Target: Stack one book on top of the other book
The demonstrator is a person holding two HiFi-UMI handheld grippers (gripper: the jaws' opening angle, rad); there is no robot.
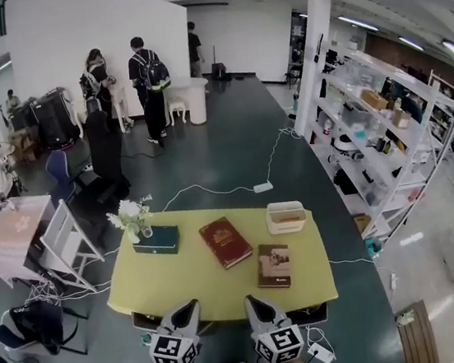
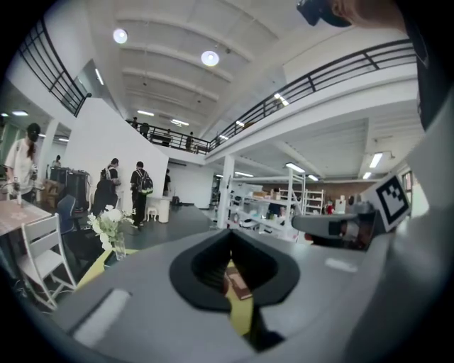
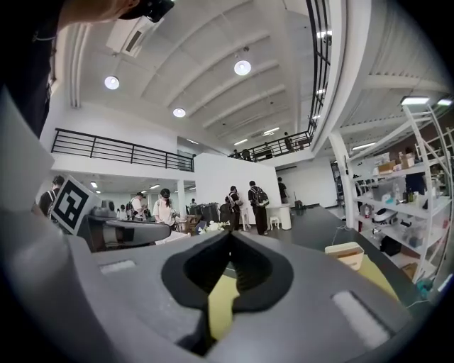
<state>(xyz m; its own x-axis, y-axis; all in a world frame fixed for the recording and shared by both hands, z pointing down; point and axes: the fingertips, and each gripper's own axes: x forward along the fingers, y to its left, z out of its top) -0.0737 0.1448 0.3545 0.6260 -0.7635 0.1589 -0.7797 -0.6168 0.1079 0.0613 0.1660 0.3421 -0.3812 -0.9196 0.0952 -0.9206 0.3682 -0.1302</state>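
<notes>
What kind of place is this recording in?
Probably a large open lab or workshop hall: white metal shelving racks stocked with gear, a black-railed mezzanine balcony overhead, and a yellow table on a dark floor.

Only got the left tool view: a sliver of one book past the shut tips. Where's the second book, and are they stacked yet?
Observer: Not stacked. In the head view the red book lies flat mid-table and the brown book lies to its right, nearer the person, not on top of it.
Operator: Right tool carrying anything?
Observer: No. The right tool is shut and empty. Only the yellow table shows between its tips.
Operator: Anything crowding the books?
Observer: A cream tray sits just beyond the brown book, on the far side from the person.
</notes>
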